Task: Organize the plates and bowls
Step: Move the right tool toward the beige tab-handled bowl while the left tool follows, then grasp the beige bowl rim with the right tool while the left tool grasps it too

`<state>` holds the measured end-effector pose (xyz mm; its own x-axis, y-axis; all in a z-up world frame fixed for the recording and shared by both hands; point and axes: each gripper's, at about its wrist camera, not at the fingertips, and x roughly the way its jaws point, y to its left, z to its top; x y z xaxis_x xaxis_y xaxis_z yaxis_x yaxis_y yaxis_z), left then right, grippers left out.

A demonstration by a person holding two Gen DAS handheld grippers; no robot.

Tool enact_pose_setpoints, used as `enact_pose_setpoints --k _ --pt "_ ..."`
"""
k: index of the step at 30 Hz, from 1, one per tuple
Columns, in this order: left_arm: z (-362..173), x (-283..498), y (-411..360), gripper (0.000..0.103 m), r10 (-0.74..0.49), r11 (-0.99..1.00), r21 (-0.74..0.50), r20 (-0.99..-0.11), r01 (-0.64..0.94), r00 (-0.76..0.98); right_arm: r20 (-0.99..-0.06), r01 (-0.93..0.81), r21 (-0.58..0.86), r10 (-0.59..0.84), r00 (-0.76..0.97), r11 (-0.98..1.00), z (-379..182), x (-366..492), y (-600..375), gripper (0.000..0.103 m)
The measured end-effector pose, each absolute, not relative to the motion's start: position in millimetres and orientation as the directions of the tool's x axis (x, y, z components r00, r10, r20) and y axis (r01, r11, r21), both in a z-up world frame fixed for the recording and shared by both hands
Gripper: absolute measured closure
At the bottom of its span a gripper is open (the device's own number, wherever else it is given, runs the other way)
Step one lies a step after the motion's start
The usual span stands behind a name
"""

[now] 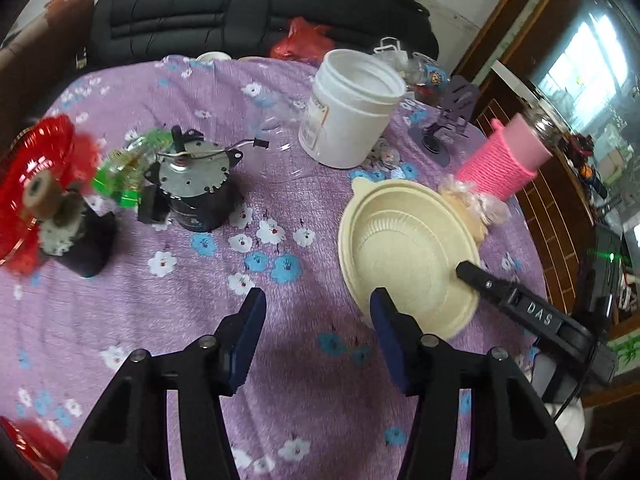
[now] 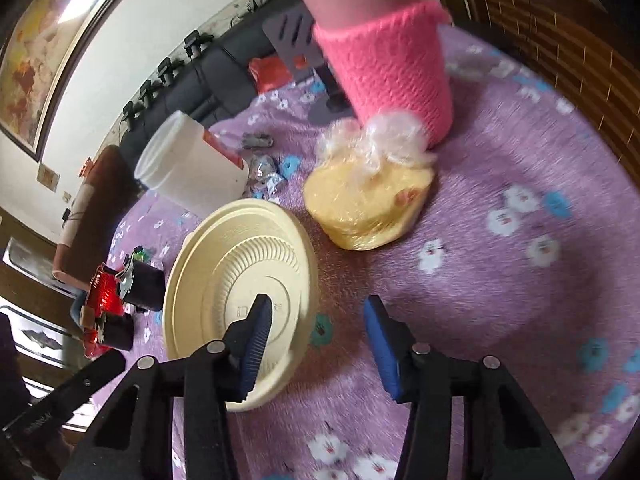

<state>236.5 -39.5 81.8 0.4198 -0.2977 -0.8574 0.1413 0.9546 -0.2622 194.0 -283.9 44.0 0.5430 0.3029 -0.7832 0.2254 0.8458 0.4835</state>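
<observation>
A cream plastic plate (image 1: pixel 404 248) lies on the purple flowered tablecloth, right of centre in the left wrist view; it also shows in the right wrist view (image 2: pixel 236 276). My left gripper (image 1: pixel 318 312) is open and empty, its right finger at the plate's near edge. My right gripper (image 2: pixel 316 320) is open; its left finger (image 2: pixel 256 332) is over the plate's centre and its right finger over bare cloth. A finger of the right gripper (image 1: pixel 488 284) reaches over the plate's right rim in the left wrist view.
A white tub (image 1: pixel 352 108), a pink knitted cup (image 1: pixel 504 156), a plastic-wrapped yellow item (image 2: pixel 368 204), a black motor (image 1: pixel 196 184), a red and green toy (image 1: pixel 48 192) and a purple stand (image 1: pixel 448 120) stand around the plate. A black sofa (image 1: pixel 240 8) lies behind the table.
</observation>
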Motion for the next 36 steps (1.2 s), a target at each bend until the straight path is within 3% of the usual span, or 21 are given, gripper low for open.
enact_pose_setpoints --k 4,16,18,20,24,26,36 --pt "69 250 -40 0.05 -0.322 0.946 -0.303 -0.852 0.112 0.414 -0.791 0.217 0.475 0.305 0.531 0.853 34 202 -277 0.065" --pt "48 280 -74 0.05 -0.328 0.944 -0.309 -0.853 0.114 0.406 -0.802 0.215 0.459 0.298 0.519 0.862 28 204 -278 0.069" --pt "43 282 -79 0.057 -0.346 0.938 -0.323 -0.854 0.126 0.389 -0.801 0.206 0.454 0.295 0.521 0.867 28 204 -275 0.075" --pt "36 284 -86 0.074 -0.384 0.923 -0.357 -0.857 0.141 0.343 -0.799 0.186 0.459 0.311 0.515 0.869 28 204 -270 0.085" --pt "32 279 -84 0.078 -0.402 0.916 -0.376 -0.857 0.141 0.323 -0.801 0.175 0.438 0.294 0.521 0.882 32 199 -263 0.087" --pt "34 273 -74 0.086 -0.422 0.906 -0.404 -0.849 0.123 0.319 -0.796 0.169 0.447 0.305 0.522 0.878 34 194 -263 0.087" --pt "76 202 -38 0.087 -0.403 0.912 -0.401 -0.835 0.088 0.374 -0.768 0.067 0.412 0.307 0.562 0.909 82 146 -230 0.088"
